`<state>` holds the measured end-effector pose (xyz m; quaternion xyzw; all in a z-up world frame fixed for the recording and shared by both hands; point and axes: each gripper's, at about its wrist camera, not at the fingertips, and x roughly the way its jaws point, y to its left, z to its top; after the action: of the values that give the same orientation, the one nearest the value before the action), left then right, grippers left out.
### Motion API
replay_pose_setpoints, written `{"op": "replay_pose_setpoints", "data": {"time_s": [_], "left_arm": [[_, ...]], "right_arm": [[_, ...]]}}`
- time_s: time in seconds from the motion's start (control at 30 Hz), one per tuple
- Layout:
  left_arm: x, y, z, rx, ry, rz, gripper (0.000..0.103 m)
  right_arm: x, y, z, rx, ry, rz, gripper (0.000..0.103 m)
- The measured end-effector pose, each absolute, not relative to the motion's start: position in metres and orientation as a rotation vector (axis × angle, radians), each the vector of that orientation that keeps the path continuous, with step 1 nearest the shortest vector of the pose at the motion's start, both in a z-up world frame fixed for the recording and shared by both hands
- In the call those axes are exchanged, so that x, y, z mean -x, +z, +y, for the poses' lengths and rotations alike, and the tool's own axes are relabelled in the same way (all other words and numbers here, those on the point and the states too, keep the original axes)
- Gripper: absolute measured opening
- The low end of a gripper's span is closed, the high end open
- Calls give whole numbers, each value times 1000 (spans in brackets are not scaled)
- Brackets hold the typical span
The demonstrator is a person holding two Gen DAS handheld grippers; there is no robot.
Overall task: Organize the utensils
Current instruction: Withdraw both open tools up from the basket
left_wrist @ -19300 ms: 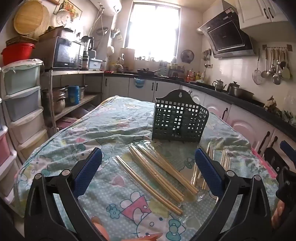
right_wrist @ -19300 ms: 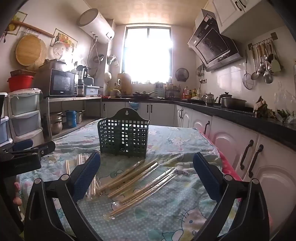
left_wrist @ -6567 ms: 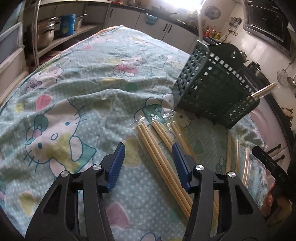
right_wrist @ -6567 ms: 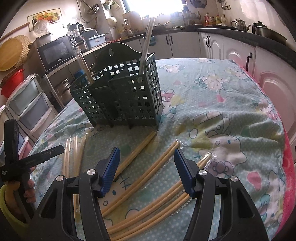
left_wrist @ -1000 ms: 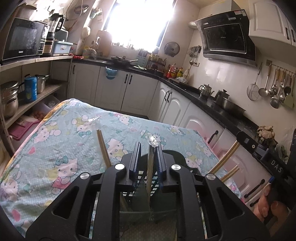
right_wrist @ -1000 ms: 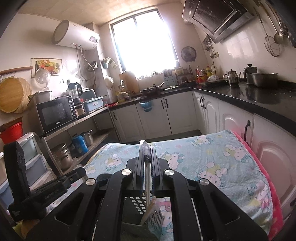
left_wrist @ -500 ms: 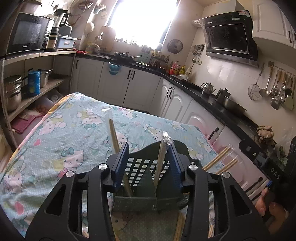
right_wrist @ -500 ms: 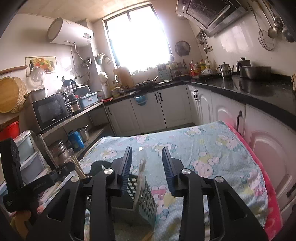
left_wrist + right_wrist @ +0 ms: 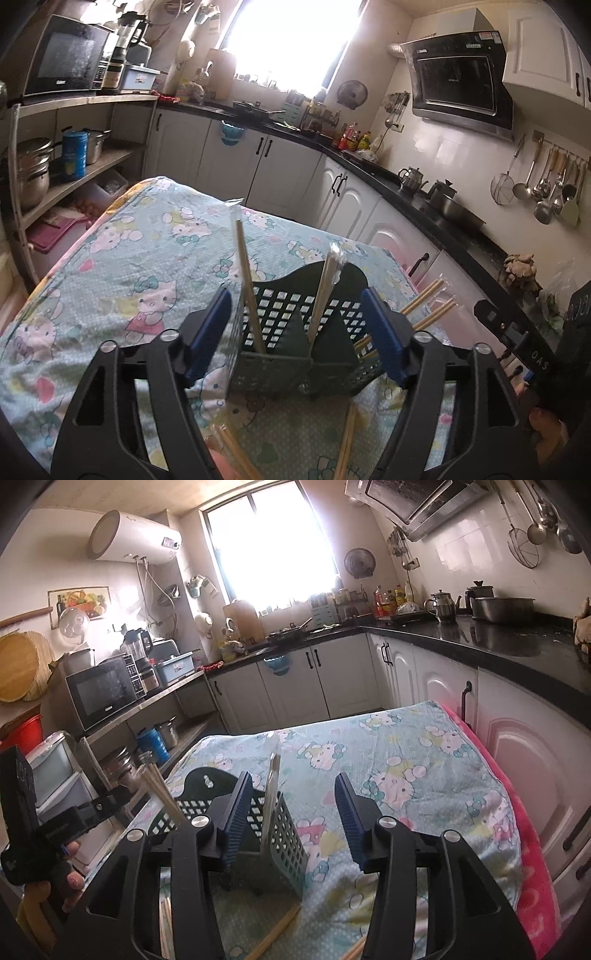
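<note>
Standing upright on the table [image 9: 110, 258], the dark green perforated plastic utensil basket [image 9: 295, 332] holds several plastic-wrapped pale wooden chopstick pairs. One pair [image 9: 245, 280] leans slightly left, its long axis near vertical; a second pair [image 9: 327, 291] tilts right, its wrapper tip crinkled. Two further pairs [image 9: 428, 299] project diagonally toward the upper right. In the right wrist view another wrapped pair [image 9: 271, 797] stands almost vertical in the near compartment. The left tool [image 9: 295, 332] is opening, blue ribbed pads clear of the chopsticks between them. The right tool [image 9: 295, 819] is opening likewise, gripping nothing. More chopsticks [image 9: 347, 443] lie flat on the cartoon-print cloth.
</note>
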<state>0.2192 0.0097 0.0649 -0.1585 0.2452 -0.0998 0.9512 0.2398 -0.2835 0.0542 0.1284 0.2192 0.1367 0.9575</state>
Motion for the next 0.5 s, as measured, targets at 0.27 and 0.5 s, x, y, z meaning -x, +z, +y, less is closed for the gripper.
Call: {"op": "replay_pose_setpoints", "data": {"time_s": [0.27,0.5], "left_arm": [[-195,61,23,352,-185,510,79],[-180,57,31,356,-170,512,83]], "right_arm": [[-221,47,-282,-248,293,486,51],[-206,41,-274,-216,308,518,53]]}}
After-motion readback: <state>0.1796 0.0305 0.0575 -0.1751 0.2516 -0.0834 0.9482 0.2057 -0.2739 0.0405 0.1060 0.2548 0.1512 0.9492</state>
